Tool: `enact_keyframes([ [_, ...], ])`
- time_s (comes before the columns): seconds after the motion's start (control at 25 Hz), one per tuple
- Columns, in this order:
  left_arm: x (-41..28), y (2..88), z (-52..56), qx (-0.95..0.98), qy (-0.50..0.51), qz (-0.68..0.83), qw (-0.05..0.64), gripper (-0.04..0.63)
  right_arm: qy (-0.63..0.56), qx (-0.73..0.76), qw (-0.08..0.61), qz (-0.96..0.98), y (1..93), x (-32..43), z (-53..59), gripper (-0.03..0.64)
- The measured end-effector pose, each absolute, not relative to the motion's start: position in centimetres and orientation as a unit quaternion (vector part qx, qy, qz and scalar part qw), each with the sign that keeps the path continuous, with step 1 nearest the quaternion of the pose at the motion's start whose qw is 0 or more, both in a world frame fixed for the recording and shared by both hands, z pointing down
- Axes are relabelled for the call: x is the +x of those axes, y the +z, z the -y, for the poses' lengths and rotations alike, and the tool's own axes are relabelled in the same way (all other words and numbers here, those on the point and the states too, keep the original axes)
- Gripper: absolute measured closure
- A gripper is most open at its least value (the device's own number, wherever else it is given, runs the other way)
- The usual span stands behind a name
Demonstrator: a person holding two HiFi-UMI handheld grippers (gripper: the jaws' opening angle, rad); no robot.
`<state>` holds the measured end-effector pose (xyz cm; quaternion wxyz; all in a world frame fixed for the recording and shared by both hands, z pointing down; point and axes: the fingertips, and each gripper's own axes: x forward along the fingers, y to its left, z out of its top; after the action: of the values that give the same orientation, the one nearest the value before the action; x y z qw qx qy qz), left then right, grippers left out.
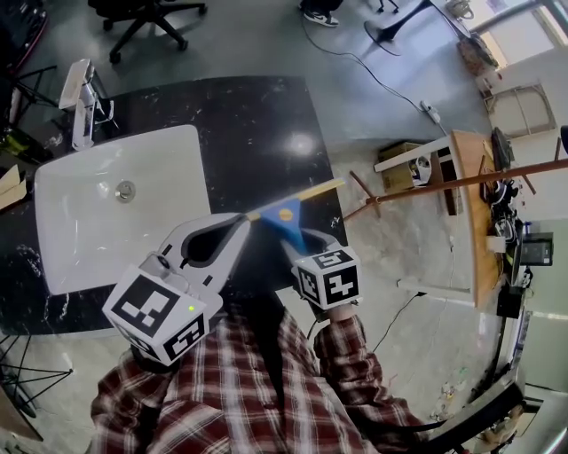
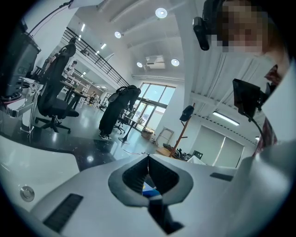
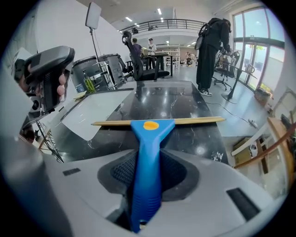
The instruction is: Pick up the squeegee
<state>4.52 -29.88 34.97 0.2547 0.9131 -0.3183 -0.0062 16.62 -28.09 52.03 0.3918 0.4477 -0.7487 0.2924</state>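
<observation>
The squeegee (image 1: 286, 213) has a blue handle, an orange dot and a long tan blade, and lies on the black marble counter (image 1: 257, 124) near its front right corner. In the right gripper view its handle (image 3: 145, 152) runs straight between the jaws of my right gripper (image 3: 149, 159), whose pads press on both sides of it; the blade lies crosswise ahead. In the head view the right gripper (image 1: 311, 253) sits just behind the handle. My left gripper (image 1: 241, 222) hovers beside the blade's left end, tips touching and holding nothing (image 2: 148, 159). A blue bit of the squeegee (image 2: 149, 189) shows through its gap.
A white sink basin (image 1: 115, 204) with a drain fills the counter's left part, and a faucet (image 1: 80, 102) stands behind it. The counter ends just right of the squeegee. On the floor beyond are a wooden coat stand (image 1: 426, 186), a cardboard box (image 1: 399, 164) and an office chair (image 1: 146, 18).
</observation>
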Motion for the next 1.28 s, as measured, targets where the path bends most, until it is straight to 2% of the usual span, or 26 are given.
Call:
enact_keyframes([
  [0.52,2.7,33.2,29.5,0.913,-0.014,0.335,0.232,0.584,0.310,0.470,0.271,0.780,47.8,15.5,29.6,0.477],
  [1.28,5.3,30.9,27.8,0.933,-0.002,0.300,0.197,0.584,0.185,0.459,0.062,0.867,30.6,12.1,31.3,0.477],
])
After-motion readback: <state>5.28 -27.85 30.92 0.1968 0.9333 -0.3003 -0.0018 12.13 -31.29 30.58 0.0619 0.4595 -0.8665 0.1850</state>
